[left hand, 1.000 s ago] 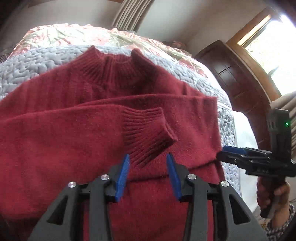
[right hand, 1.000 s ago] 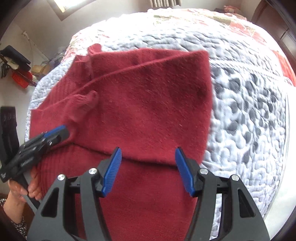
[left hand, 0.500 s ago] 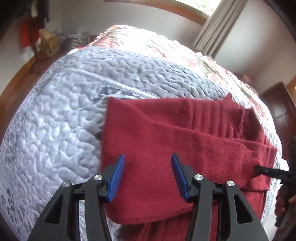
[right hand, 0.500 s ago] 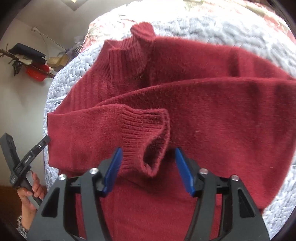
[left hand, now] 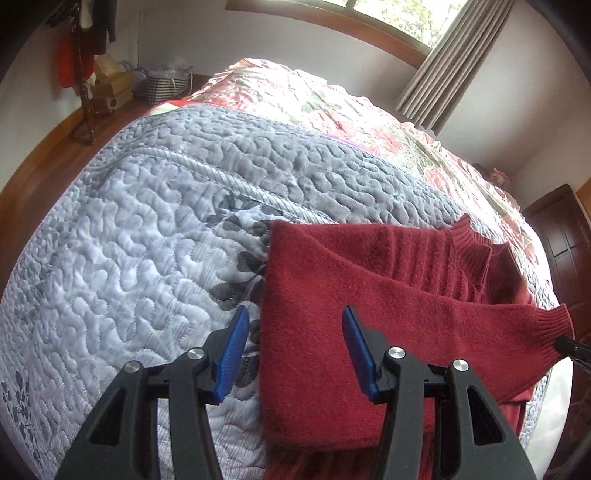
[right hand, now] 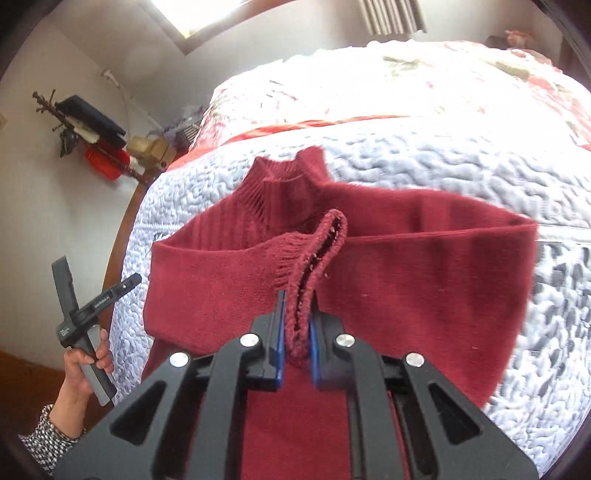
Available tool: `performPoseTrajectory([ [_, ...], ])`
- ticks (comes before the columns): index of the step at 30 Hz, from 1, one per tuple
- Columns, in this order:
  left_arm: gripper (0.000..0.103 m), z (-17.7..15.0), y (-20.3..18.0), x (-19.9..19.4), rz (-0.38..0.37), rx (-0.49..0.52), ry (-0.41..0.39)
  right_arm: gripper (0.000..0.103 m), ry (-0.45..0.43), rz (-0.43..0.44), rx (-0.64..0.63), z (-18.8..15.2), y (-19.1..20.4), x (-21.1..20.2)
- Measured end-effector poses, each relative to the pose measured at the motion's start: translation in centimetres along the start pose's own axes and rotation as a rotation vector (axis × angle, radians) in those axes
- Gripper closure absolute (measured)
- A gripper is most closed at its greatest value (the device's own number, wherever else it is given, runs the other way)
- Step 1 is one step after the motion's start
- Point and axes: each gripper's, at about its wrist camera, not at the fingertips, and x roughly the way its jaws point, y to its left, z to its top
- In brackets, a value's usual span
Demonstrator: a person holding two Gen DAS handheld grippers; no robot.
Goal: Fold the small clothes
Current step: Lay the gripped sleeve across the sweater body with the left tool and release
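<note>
One red sweater (right hand: 406, 280), two claws (right (right hand: 295, 332) pinching cuff (right hand: 314, 251))

daylight from window (left hand: 402, 14), blown-out glare on quilt (right hand: 406, 85) — fisheye-curved dark edges, slight blur

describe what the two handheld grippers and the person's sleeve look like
Both grippers, left and right, have black plastic frames with triangular cut-outs, silver round bolt heads and flat blue finger pads. Seen from the right wrist, the left one has a grey handle and small white lettering. The sleeve is a small black-and-white check.
</note>
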Motion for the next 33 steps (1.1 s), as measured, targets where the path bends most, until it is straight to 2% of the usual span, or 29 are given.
performPoseTrajectory([
  [3,0.050,-0.4,-2.1,1.2,0.025,0.053,0.025,0.094,-0.013,-0.070,0.020,-0.5,-2.4,-0.9],
  [7,0.050,-1.1,-4.2,4.2,0.074,0.120,0.092,0.093,0.041,-0.117,0.067,-1.7,-5.7,1.2],
  [11,0.049,-1.8,-4.9,6.9,0.150,0.150,0.149,0.081,0.128,-0.200,0.075,-3.1,-7.4,4.4],
  [12,0.049,-1.8,-5.0,6.9,0.157,0.154,0.149,0.075,0.127,-0.208,0.077,-3.5,-7.7,4.2],
  [14,0.050,-1.4,-5.7,6.0,0.173,0.167,0.139,0.075,0.095,-0.198,0.087,-4.0,-7.9,2.8],
  [15,0.050,-1.2,-6.2,5.0,0.178,0.176,0.107,0.075,0.074,-0.207,0.091,-3.9,-7.9,2.0],
  [17,0.050,-0.8,-7.5,2.9,0.160,0.199,0.038,0.075,0.009,-0.213,0.086,-3.8,-7.5,-0.2],
  [18,0.050,-0.6,-8.5,2.1,0.129,0.214,0.019,0.074,-0.019,-0.196,0.081,-3.6,-7.2,-0.9],
  [20,0.047,-0.5,-10.3,1.8,0.059,0.227,0.022,0.069,-0.038,-0.143,0.059,-3.0,-6.3,-1.5],
  [22,0.046,-0.7,-11.9,2.6,0.010,0.236,0.050,0.068,-0.014,-0.116,0.040,-2.5,-5.5,-0.4],
  [25,0.046,-1.9,-13.3,4.7,0.025,0.273,0.084,0.068,0.041,-0.128,0.048,-2.4,-5.6,2.4],
  [28,0.046,-2.8,-12.8,6.9,0.061,0.278,0.130,0.068,0.087,-0.179,0.069,-3.1,-6.7,4.4],
  [29,0.045,-2.9,-12.6,7.5,0.066,0.274,0.142,0.071,0.097,-0.184,0.078,-3.6,-7.0,4.7],
  [33,0.042,-3.3,-11.9,8.7,0.046,0.250,0.146,0.072,0.098,-0.165,0.098,-4.1,-7.7,5.4],
])
